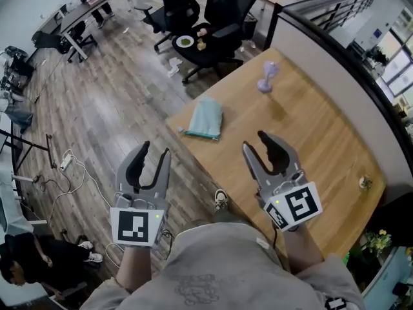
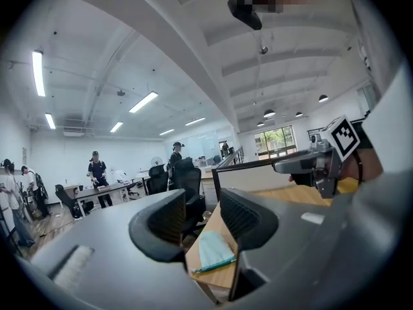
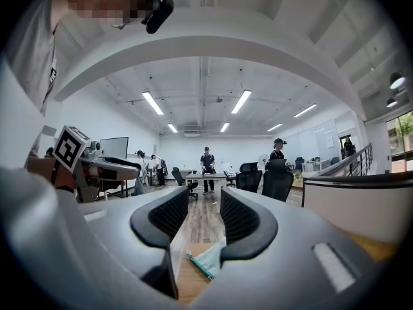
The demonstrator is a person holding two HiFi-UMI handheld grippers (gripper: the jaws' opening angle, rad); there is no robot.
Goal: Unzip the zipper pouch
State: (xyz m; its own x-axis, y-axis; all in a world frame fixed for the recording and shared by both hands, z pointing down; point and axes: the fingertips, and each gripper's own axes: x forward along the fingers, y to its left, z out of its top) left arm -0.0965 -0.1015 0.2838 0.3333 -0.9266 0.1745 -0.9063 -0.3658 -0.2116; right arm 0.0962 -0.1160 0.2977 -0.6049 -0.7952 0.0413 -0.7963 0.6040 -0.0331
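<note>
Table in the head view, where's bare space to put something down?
The widest bare patch of the table lies between the teal pouch, the purple ornament and the small object at the right edge. The left corner around the pouch is the tightest; the right gripper hangs over the near edge.

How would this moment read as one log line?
left gripper: open, empty | right gripper: open, empty | pouch: untouched on table | stage: not started
</note>
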